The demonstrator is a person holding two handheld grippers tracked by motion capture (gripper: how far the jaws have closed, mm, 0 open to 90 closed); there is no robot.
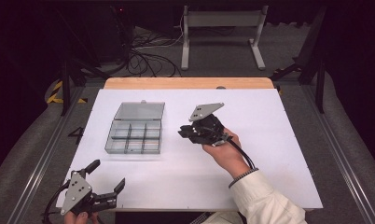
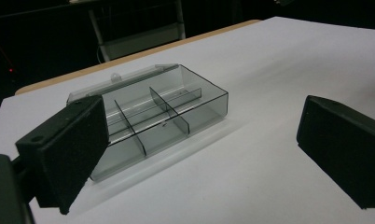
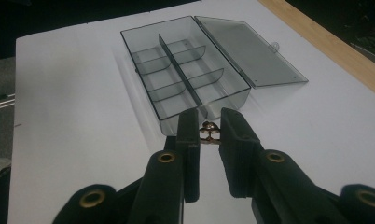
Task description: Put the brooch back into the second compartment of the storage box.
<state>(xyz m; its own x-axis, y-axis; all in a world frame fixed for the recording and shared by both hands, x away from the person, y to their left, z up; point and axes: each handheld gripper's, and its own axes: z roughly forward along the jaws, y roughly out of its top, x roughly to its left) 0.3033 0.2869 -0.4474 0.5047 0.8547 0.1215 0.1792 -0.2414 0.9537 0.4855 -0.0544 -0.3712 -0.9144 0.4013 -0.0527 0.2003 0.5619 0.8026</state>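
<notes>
1. A clear, smoke-tinted compartment box (image 1: 134, 136) lies on the white table (image 1: 269, 154), left of the table's middle in the high view. It serves as the landmark here.
2. The box's lid (image 1: 140, 111) is swung fully open and lies flat on the table behind the box, on its far side from the person.
3. Thin dividers split the box into six compartments, in two rows of three. In the right gripper view (image 3: 185, 70) all the compartments look bare.
4. The right gripper (image 1: 184, 132) hovers above the table just to the right of the box, jaws pointing toward it, held in the person's right hand (image 1: 225, 151), which comes out of a pale sleeve (image 1: 265, 200).
5. In the right gripper view, the jaws are drawn close and pinch a small, shiny metal piece (image 3: 209, 132), brass or copper in colour. What kind of piece it is cannot be told.
6. In that same view the pinched piece sits just short of the box's near end wall, apart from it.
7. The left gripper (image 1: 106, 174) rests low at the near left corner of the table, well apart from the box on the side nearest the person.
8. Its fingers are spread wide with nothing between them; in the left gripper view the two black pads (image 2: 69, 149) frame the box (image 2: 153, 112) and bare table.
</notes>
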